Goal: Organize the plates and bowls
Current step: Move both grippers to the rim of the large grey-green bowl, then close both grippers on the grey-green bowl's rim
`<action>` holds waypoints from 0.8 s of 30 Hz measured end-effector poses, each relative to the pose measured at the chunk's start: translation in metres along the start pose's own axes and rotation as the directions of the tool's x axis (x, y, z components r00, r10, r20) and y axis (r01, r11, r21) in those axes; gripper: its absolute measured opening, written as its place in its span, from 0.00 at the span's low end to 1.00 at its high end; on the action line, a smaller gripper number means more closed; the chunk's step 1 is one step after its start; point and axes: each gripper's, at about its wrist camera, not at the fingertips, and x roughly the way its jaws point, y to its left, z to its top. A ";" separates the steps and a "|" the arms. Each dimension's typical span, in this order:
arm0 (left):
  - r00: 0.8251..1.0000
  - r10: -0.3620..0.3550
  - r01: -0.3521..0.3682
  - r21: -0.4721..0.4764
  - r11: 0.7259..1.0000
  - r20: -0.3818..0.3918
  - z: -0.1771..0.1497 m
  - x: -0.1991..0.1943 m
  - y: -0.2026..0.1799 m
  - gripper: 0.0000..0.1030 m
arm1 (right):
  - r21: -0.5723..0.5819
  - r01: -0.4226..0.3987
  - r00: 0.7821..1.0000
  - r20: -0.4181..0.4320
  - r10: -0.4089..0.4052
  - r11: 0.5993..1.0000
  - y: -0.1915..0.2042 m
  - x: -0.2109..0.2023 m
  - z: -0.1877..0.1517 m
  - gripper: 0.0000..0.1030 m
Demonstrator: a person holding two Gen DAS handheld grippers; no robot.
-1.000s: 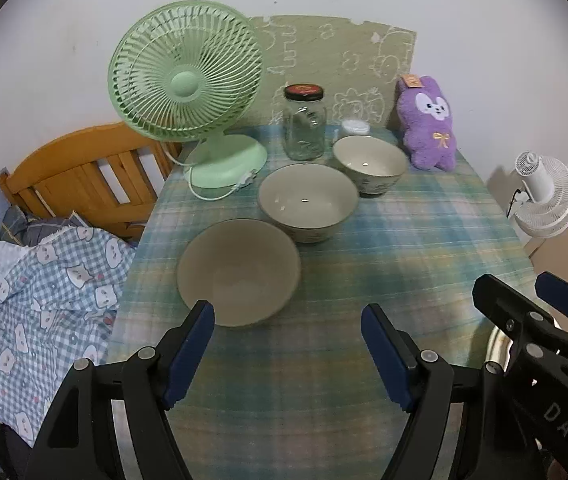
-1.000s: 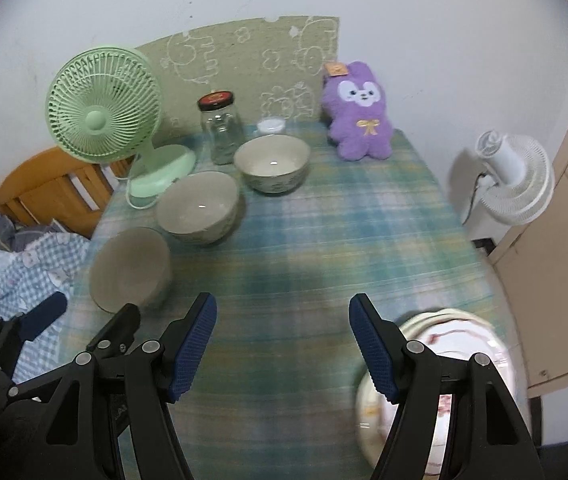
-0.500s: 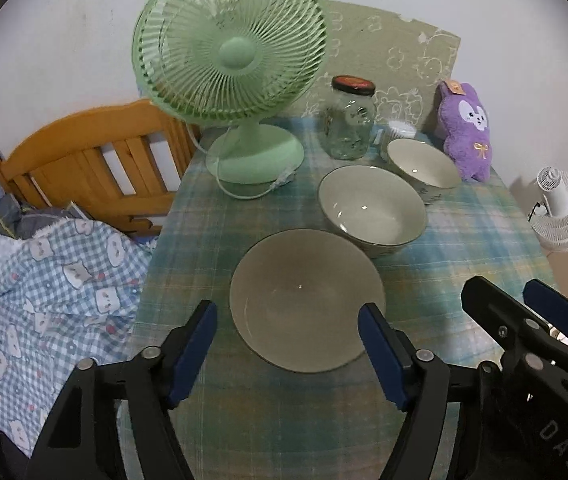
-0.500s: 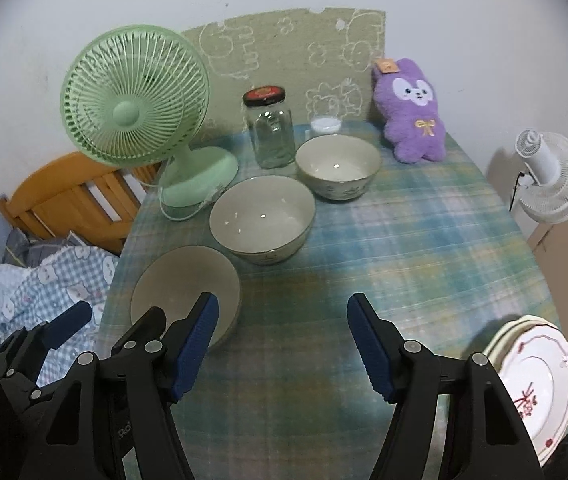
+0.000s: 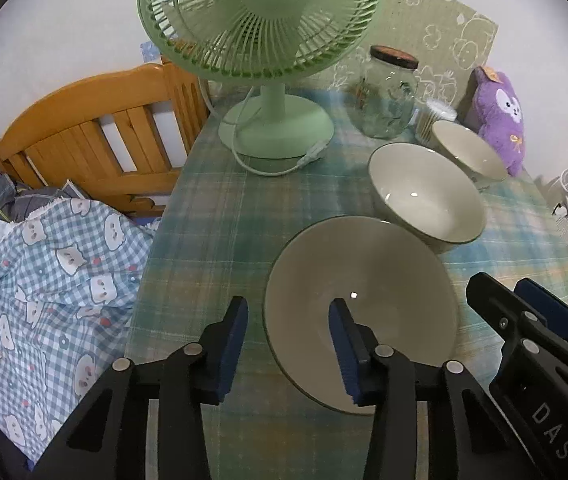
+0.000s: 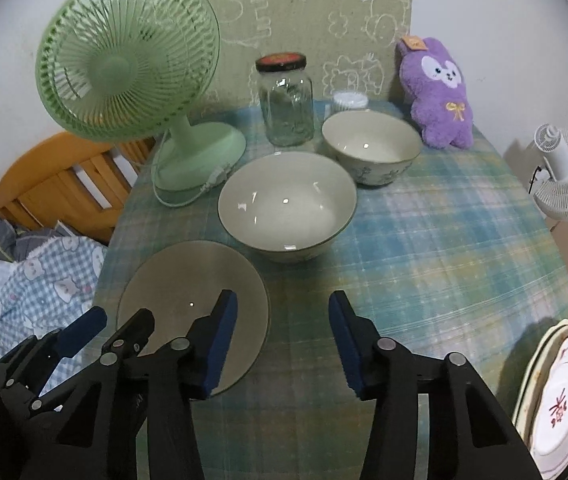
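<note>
Plate stack [image 6: 560, 396] cut off at edge

A: Where was the left gripper [image 5: 288, 332]?
B: Low over the near bowl [image 5: 384, 280], jaws closing. Left pad outside the rim, right pad over the inside; rim wall btwn them, no contact visible yet.
A: Other bowls?
B: Middle bowl [image 5: 424, 196] just beyond, far bowl [image 5: 468, 152] behind it, by the purple plush [image 5: 500, 116].
A: Rest of the table [image 5: 211, 208]?
B: Green fan [image 5: 263, 20] far left, glass jar [image 5: 388, 100] to its right. Right gripper [image 5: 532, 320] at the right edge.
</note>
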 end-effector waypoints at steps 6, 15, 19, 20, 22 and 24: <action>1.000 0.025 -0.025 0.026 0.999 0.006 0.003 0.013 0.002 0.32 | -0.016 0.026 1.000 -0.010 -0.026 1.000 0.007 0.017 -0.001 0.34; 0.999 0.030 -0.030 0.030 0.999 -0.015 0.001 0.029 0.010 0.23 | -0.040 0.040 0.999 -0.032 -0.041 0.998 0.014 0.035 -0.002 0.20; 1.000 0.014 -0.014 0.031 0.999 -0.025 0.003 0.033 0.010 0.18 | -0.043 0.040 0.999 -0.031 -0.041 0.998 0.015 0.038 -0.002 0.17; 1.000 0.008 -0.007 0.031 0.999 -0.030 0.003 0.034 0.010 0.16 | -0.046 0.035 0.999 -0.033 -0.037 0.998 0.015 0.039 -0.002 0.16; 0.999 -0.010 0.011 0.032 0.999 -0.044 0.003 0.036 0.010 0.13 | -0.050 0.027 0.999 -0.041 -0.029 0.998 0.014 0.041 -0.001 0.15; 0.999 -0.017 0.018 0.034 0.999 -0.048 0.003 0.036 0.009 0.11 | -0.049 0.005 0.999 -0.050 -0.007 0.999 0.013 0.043 0.000 0.12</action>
